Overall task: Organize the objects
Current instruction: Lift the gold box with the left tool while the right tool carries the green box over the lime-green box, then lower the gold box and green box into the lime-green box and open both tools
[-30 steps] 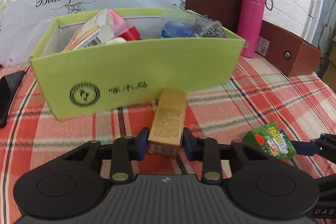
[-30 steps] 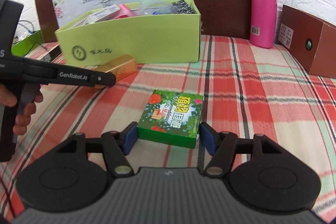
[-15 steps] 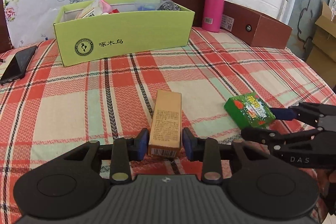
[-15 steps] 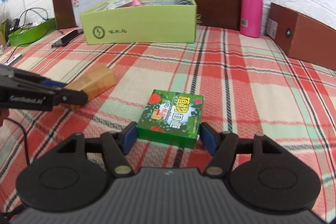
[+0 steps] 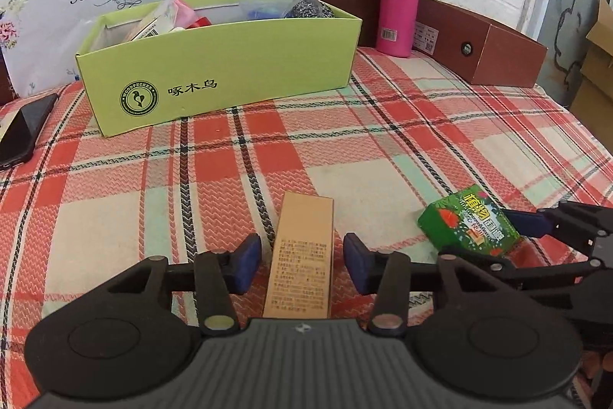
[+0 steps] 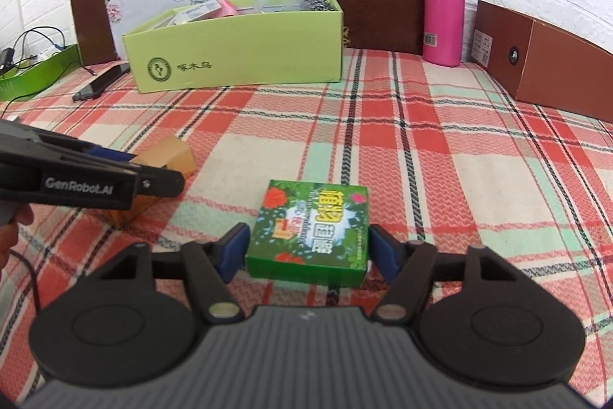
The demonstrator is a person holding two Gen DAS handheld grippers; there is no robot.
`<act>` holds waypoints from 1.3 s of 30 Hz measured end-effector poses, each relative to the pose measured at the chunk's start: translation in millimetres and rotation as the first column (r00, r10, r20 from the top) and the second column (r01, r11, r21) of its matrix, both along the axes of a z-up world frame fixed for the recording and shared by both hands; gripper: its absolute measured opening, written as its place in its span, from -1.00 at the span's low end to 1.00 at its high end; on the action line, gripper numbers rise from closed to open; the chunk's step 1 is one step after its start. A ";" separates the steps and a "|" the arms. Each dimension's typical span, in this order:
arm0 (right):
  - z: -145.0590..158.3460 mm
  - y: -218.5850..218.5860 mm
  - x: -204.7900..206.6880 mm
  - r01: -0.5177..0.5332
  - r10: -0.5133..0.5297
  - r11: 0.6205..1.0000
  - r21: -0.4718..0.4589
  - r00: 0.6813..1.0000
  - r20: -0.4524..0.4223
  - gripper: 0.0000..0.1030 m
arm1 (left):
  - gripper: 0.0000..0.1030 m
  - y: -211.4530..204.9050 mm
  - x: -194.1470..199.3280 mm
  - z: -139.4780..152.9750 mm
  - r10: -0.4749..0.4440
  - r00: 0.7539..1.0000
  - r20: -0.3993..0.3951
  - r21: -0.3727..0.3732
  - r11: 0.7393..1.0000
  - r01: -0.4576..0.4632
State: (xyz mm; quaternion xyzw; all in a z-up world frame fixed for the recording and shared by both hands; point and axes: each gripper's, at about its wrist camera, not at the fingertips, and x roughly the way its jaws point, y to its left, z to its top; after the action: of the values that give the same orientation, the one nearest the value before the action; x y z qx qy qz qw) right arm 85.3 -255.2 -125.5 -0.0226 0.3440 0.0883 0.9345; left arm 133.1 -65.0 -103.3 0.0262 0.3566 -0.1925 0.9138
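A light green open box [image 5: 230,64] stands at the back of the surface, which is spread with a red, cream and green checked cloth [image 5: 383,140]. The box is fairly full: a white printed carton [image 5: 147,25] leans at its left end, something pink [image 5: 184,16] and a bit of red [image 5: 201,22] sit beside it, then a blue-and-clear plastic item [image 5: 264,10], and a dark metallic scrubber-like bundle [image 5: 306,8] at the right end. What lies beneath them is hidden by the front wall.

The left tongs [image 5: 302,261] stand apart around a tan carton [image 5: 302,255], which lies flat on the cloth well in front of the green box; a gap shows on each side between the blue pads and the carton, and the jaws have just been opening. The right tongs [image 6: 306,253] straddle a small green box [image 6: 312,227] with flowers and yellow lettering, also flat on the cloth; its right pad sits at the box's corner, the left pad stands a little clear, so the jaws are loosely apart, having just closed in slightly.

To the right stand a pink flask [image 5: 400,0] and a long brown box [image 5: 486,45], closed. A black phone [image 5: 25,127] lies left of the green box, and a darker green tray [image 6: 38,71] holding cables sits at the far left.
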 end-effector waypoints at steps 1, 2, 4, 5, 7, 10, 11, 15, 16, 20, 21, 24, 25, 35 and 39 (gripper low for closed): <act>0.4 0.7 0.9 -0.007 0.007 1.000 -0.004 1.000 0.000 0.21 | -0.06 0.8 1.1 -0.3 -0.003 1.000 -0.003 -0.005 1.000 0.003; 0.9 2.0 1.4 -0.015 0.015 1.000 -0.008 1.000 0.001 0.20 | -0.25 1.8 2.3 0.0 -0.003 1.000 -0.004 -0.010 1.000 0.003; 2.9 5.3 3.5 -0.032 0.032 0.999 -0.007 0.999 0.004 0.19 | -0.34 3.8 5.7 1.8 -0.004 1.000 -0.014 -0.028 1.000 0.003; 4.8 6.8 4.9 -0.043 0.043 0.999 -0.006 0.999 0.009 0.19 | -0.34 5.2 7.2 3.2 0.000 1.000 -0.020 -0.040 0.999 -0.001; 11.2 11.1 8.6 -0.062 0.062 0.998 -0.009 0.998 0.028 0.19 | -0.35 8.5 9.2 7.4 0.005 1.000 -0.025 -0.064 0.998 -0.006; 25.5 17.2 18.7 -0.094 0.095 0.995 -0.022 0.993 0.069 0.19 | -0.35 15.7 12.5 20.9 0.015 1.000 -0.009 -0.106 0.994 -0.016; 30.9 20.4 22.0 -0.104 0.106 0.994 -0.033 0.991 0.086 0.19 | -0.35 18.4 14.2 27.5 0.020 1.000 0.002 -0.121 0.992 -0.020; 54.3 30.1 41.6 -0.137 0.145 0.989 -0.061 0.977 0.157 0.18 | -0.35 27.2 23.5 58.2 0.041 0.997 0.070 -0.168 0.985 -0.029; 60.4 32.5 47.3 -0.142 0.152 0.988 -0.066 0.973 0.175 0.18 | -0.35 28.8 27.1 65.8 0.049 0.995 0.090 -0.176 0.984 -0.032; 81.7 44.4 75.0 -0.160 0.173 0.984 -0.076 0.956 0.238 0.18 | -0.35 36.7 46.7 93.4 0.094 0.983 0.156 -0.212 0.976 -0.059; 85.5 48.7 82.1 -0.167 0.183 0.982 -0.083 0.950 0.252 0.18 | -0.35 38.0 52.8 99.3 0.103 0.980 0.168 -0.222 0.973 -0.064; 92.4 63.3 104.3 -0.186 0.204 0.978 -0.089 0.940 0.275 0.18 | -0.35 38.9 72.8 113.2 0.123 0.973 0.196 -0.230 0.970 -0.076; 93.1 69.1 112.5 -0.195 0.210 0.977 -0.081 0.937 0.278 0.18 | -0.35 38.9 80.4 116.5 0.125 0.971 0.202 -0.229 0.970 -0.077; 73.9 108.6 191.6 -0.219 0.203 0.975 0.046 0.951 0.233 0.18 | -0.35 47.8 148.2 127.1 0.150 0.968 0.199 -0.211 0.972 -0.108; 61.2 115.4 209.1 -0.223 0.208 0.974 0.036 0.947 0.244 0.18 | -0.35 50.8 171.1 118.3 0.167 0.969 0.182 -0.219 0.968 -0.126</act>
State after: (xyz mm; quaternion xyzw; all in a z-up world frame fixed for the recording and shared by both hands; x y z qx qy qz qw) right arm 294.4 -139.8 -64.3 -0.0412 0.2216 0.1975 0.9540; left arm 304.1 -14.2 15.0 -0.0760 0.2425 -0.1563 0.9544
